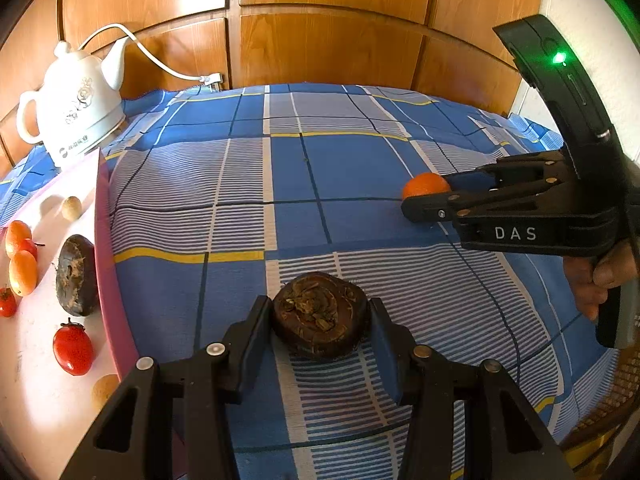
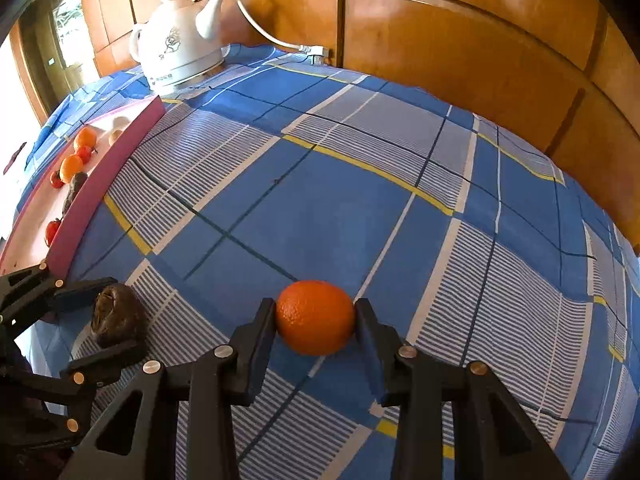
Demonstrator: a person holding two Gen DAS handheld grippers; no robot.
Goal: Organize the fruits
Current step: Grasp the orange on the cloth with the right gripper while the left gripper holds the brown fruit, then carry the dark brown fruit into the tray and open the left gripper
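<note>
My left gripper (image 1: 320, 320) has its two pads against a dark brown wrinkled fruit (image 1: 319, 314) that rests on the blue checked cloth; it also shows in the right wrist view (image 2: 116, 314). My right gripper (image 2: 315, 318) is shut on an orange (image 2: 315, 317) resting on the cloth; the orange also shows in the left wrist view (image 1: 426, 185) at the right. A pink-rimmed white tray (image 1: 102, 216) at the left holds small oranges (image 1: 22, 272), red tomatoes (image 1: 73, 350), a dark brown fruit (image 1: 76, 276) and small beige fruits (image 1: 71, 208).
A white ceramic kettle (image 1: 76, 104) with a white cord stands at the back left, behind the tray. Wooden panelling (image 1: 328, 40) borders the far edge. A woven chair (image 1: 616, 392) shows at the lower right.
</note>
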